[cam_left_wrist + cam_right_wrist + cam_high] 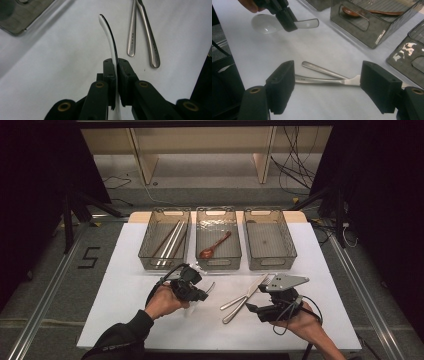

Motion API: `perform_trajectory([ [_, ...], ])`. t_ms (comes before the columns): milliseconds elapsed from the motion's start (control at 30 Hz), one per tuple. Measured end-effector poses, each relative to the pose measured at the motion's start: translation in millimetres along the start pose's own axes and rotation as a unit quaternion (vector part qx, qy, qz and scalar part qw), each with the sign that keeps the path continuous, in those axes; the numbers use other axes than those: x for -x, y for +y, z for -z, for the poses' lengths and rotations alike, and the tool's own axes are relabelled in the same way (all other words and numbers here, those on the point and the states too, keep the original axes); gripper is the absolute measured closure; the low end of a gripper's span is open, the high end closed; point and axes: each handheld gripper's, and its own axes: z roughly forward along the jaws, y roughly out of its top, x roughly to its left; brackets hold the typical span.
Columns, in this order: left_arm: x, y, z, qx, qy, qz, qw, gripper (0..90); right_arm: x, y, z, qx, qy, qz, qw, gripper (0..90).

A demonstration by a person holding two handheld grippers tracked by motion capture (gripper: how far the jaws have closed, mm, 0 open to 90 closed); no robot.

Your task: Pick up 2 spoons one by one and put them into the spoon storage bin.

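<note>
Two grippers work over the white table (125, 295). The left gripper (200, 292), carried in a hand (162, 302) with its forearm angled in from below, pinches a white spoon (265, 23) by the handle, lifted just above the table in front of the middle bin (218, 237). The right gripper (329, 87) sits low and level, jaws spread wide either side of two crossed steel utensils (242, 299) lying flat.
</note>
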Motion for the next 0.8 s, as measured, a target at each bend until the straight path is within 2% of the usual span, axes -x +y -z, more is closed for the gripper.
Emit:
perform_trajectory([
  [567, -17.4, 18.4, 21.7, 0.051, 0.014, 0.013, 0.9985, 85.1, 0.8, -0.5, 0.2, 0.0, -0.001, -0.002, 1.0, 29.0],
  [800, -26.5, 36.4, 31.0, 0.083, 0.021, 0.02, 0.9962, 85.1, 1.2, -0.5, 0.6, 0.001, -0.001, -0.003, 1.0, 29.0],
])
